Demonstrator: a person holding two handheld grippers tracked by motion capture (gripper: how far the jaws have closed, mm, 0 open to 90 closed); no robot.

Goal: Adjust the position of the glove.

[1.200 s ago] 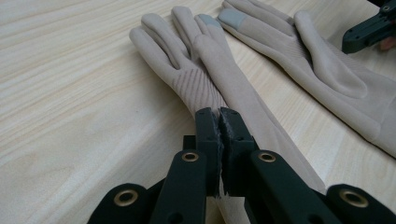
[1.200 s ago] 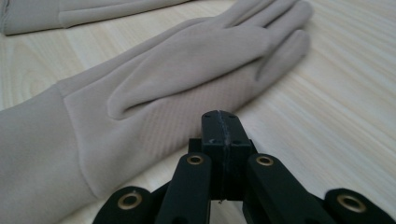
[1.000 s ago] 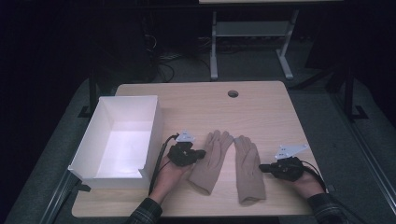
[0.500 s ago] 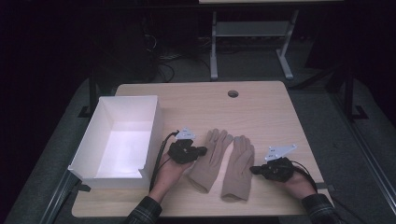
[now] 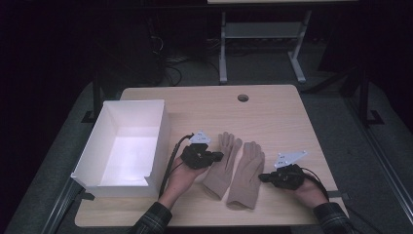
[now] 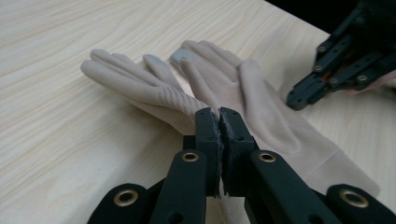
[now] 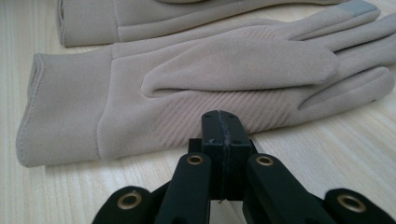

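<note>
On the near half of the light wooden table [image 5: 272, 112], two beige fabric gloves lie flat side by side, fingertips pointing away from the person: the left glove [image 5: 221, 165] and the right glove [image 5: 246, 174], edges touching or nearly so. The left gripper [image 5: 216, 157] sits just at the left glove's outer edge; in the left gripper view its black fingers [image 6: 208, 135] are pressed together, tips touching or just over the glove's [image 6: 154, 95] ribbed side. I cannot tell whether any fabric is caught. The right gripper [image 5: 263, 178] rests at the right glove's outer edge, fingers [image 7: 212, 130] shut flat against each other, nothing visibly pinched, tips just short of the glove's [image 7: 210, 88] ribbed palm edge. Likely both hands are flanking the pair to nudge or pick them up, probably for the open white rectangular box [image 5: 97, 146] standing well to the left.

The high view gives the layout: box, gloves, both hands, a round cable hole [image 5: 243, 98] in the table. The gripper views add detail: ribbing, cuff seams, a grey touchscreen patch on a fingertip [image 7: 357, 7]. The left gripper view also shows the other gripper [image 6: 336, 65] beyond the gloves.
</note>
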